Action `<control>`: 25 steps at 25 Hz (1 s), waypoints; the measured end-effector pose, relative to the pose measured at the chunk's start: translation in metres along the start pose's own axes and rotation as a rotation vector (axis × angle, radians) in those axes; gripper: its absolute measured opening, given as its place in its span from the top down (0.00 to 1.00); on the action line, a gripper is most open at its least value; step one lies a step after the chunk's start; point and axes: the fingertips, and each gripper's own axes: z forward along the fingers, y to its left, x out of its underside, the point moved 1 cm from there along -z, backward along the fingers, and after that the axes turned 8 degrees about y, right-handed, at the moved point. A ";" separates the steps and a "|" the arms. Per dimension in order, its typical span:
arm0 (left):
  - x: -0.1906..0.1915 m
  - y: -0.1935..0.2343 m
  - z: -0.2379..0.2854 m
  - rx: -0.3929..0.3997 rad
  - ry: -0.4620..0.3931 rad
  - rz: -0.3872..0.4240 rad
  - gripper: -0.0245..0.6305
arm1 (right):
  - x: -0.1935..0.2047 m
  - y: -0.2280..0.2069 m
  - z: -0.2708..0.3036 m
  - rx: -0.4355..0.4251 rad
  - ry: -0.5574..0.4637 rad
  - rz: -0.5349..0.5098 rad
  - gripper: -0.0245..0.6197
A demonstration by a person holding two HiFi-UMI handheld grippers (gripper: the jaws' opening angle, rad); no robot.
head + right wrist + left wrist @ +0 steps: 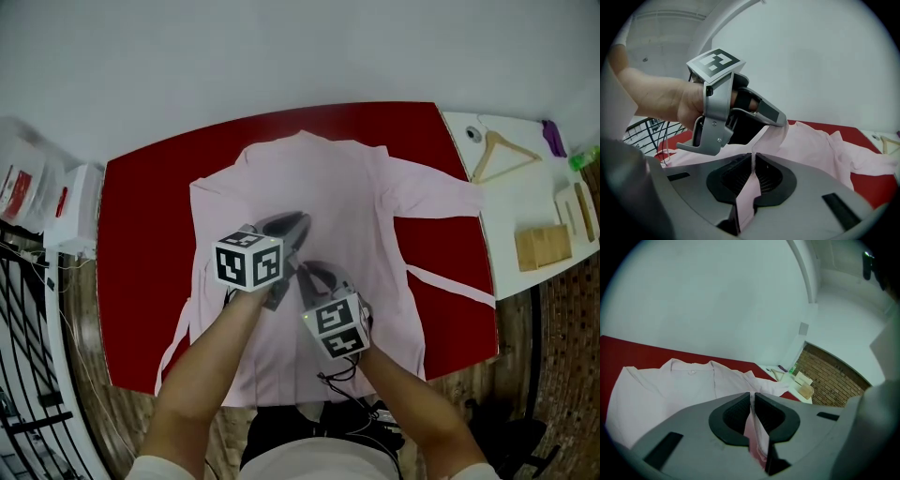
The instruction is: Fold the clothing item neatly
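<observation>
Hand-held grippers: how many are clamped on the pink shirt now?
2. The left hand-held gripper pinches a fold over the middle of the pink shirt; the right hand-held gripper pinches fabric just beside it, nearer the person.

A pink shirt [319,187] lies spread on a red table [141,244], collar at the far edge and hem toward the person. One sleeve [436,199] stretches right, to the table's edge. Both grippers hang over the shirt's middle, close together. The left gripper [296,223] shows its marker cube to the camera. The right gripper [309,270] is just beside it, nearer the person. Bare forearms [202,375] reach in from below. To the right, a white side table [506,206] bears a wooden hanger [516,145] and a wooden box [542,247]. A black railing [23,356] stands at left.
</observation>
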 end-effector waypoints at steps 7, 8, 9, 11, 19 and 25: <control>0.028 -0.003 0.016 0.065 0.067 -0.021 0.74 | 0.045 -0.015 0.013 -0.030 0.070 0.225 0.91; 0.031 -0.003 0.015 0.067 0.071 -0.017 0.74 | 0.051 -0.018 0.014 -0.034 0.079 0.258 0.91; 0.035 -0.003 0.013 0.068 0.074 -0.015 0.74 | 0.055 -0.019 0.014 -0.039 0.084 0.290 0.91; 0.042 -0.002 0.009 0.066 0.082 -0.014 0.74 | 0.063 -0.021 0.012 -0.053 0.088 0.347 0.91; 0.068 -0.011 -0.009 0.081 0.113 -0.003 0.74 | 0.095 -0.030 -0.009 -0.049 0.109 0.475 0.91; 0.085 -0.023 -0.025 0.135 0.148 0.046 0.75 | 0.096 -0.046 -0.025 0.026 0.103 0.485 0.91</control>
